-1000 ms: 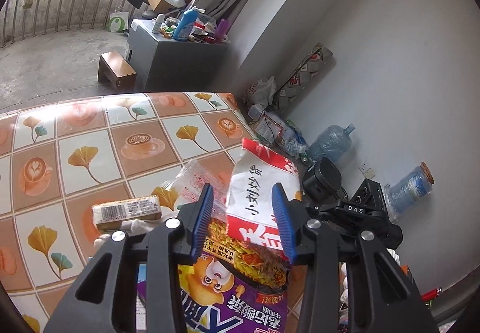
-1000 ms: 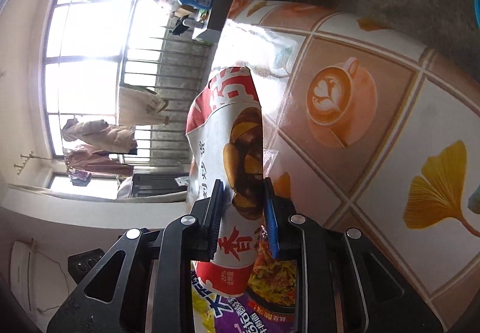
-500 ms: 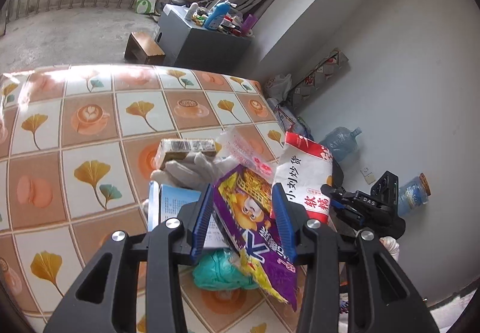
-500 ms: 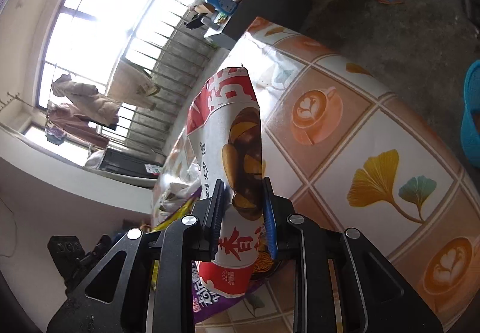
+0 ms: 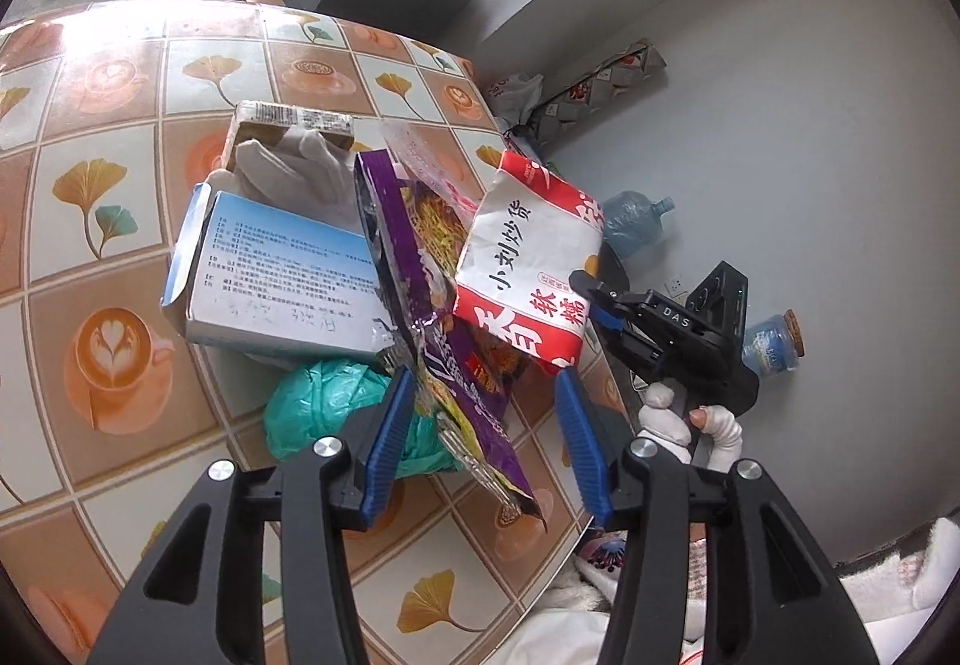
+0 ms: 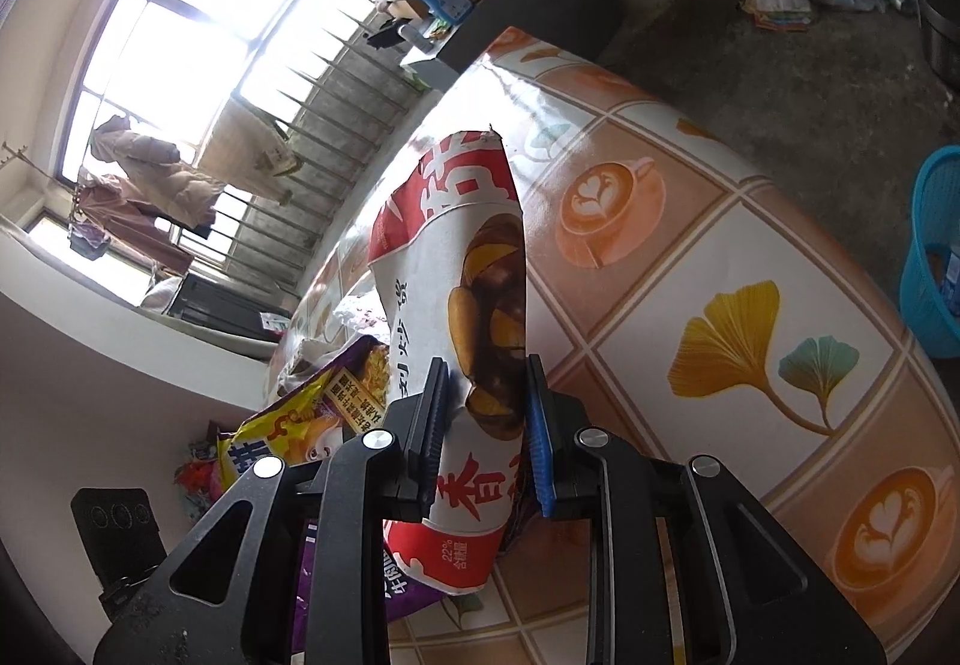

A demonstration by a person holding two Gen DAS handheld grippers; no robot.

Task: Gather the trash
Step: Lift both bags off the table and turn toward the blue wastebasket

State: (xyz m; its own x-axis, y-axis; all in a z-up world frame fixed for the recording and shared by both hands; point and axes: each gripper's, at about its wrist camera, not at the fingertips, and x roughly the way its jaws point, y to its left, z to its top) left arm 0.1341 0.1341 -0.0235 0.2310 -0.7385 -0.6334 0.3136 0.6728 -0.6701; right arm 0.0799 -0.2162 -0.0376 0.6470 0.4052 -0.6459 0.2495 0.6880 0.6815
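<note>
While the left gripper (image 5: 489, 446) has just been opening, its jaws stand apart and the purple snack wrapper (image 5: 420, 305) hangs loose between them, against one pad only; a second ago they straddled it higher up.

Right gripper (image 6: 486, 425): clamped on the red-and-white chestnut bag (image 6: 474, 317), lifted at 3 o'clock of the wrapper.

Remaining heap on the table (image 5: 108, 173): blue-white box (image 5: 282, 275), green bag (image 5: 324, 401).

Blue basket (image 6: 936, 251), 3 o'clock in the right view: probable destination.

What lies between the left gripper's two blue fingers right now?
The lower end of the crumpled purple snack wrapper, between the left gripper fingers, which stand apart from it; shown in the left wrist view.
</note>
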